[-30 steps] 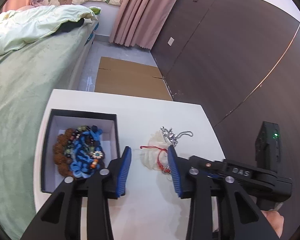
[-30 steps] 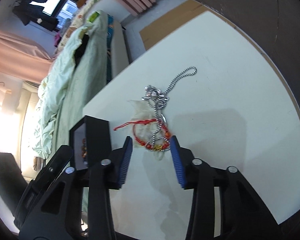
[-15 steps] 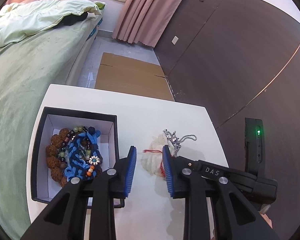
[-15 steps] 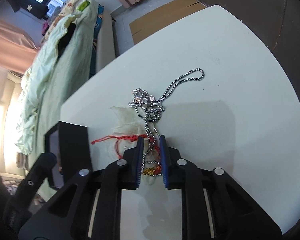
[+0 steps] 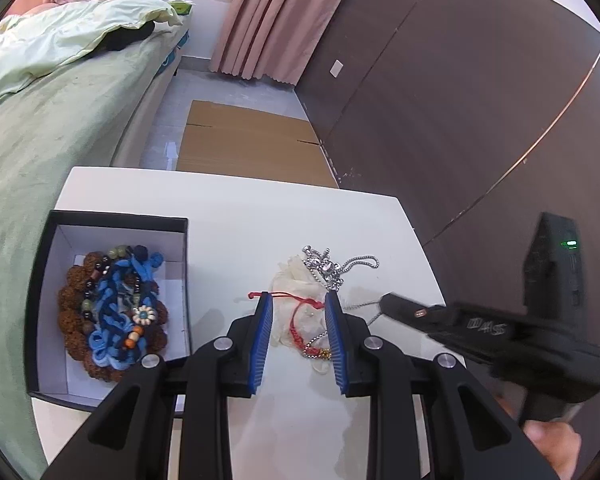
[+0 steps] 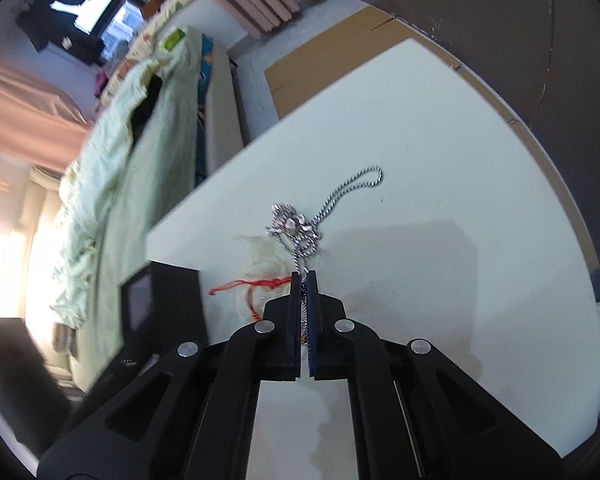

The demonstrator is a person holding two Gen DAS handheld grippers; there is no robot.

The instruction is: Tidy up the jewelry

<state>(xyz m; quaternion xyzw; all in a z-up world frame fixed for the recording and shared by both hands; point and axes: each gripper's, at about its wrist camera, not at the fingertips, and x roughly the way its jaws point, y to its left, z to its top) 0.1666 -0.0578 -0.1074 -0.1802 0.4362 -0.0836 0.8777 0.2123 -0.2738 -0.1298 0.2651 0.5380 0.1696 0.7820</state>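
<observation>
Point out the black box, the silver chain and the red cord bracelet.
black box (image 5: 116, 222): left wrist view, far rim.
silver chain (image 6: 352, 184): right wrist view, far loop.
red cord bracelet (image 5: 296, 322): left wrist view, cord loop.

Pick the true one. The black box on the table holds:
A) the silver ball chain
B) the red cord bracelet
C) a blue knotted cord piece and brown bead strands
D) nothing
C: the black box already contains the blue knotted cord piece lying over brown bead strands.

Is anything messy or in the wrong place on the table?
Yes. The silver chain and red string bracelet lie tangled together on a crumpled whitish wrapper on the table, outside the black box where the other jewelry sits.
</observation>
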